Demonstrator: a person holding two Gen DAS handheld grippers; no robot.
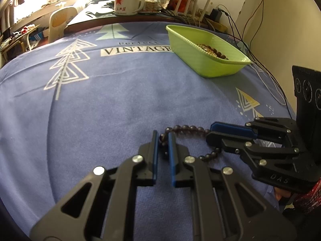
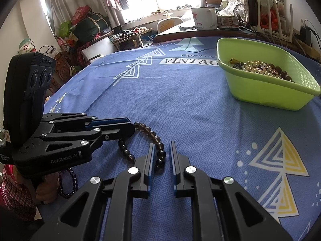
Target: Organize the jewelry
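Bead bracelet (image 1: 188, 129) lies on the blue cloth (image 1: 120, 100) of the bench, near the front edge, at 6 o'clock in both views. In the left view its loop is pulled into a flat oval with the long axis running 9 to 3 o'clock. Left tool (image 1: 162, 134) is pinched on a bead at the 9 o'clock end. Right tool (image 1: 209, 131) is closed on the strand at the 3 o'clock end. Green tub (image 1: 186, 50) with more beads sits at 1 o'clock, well apart.
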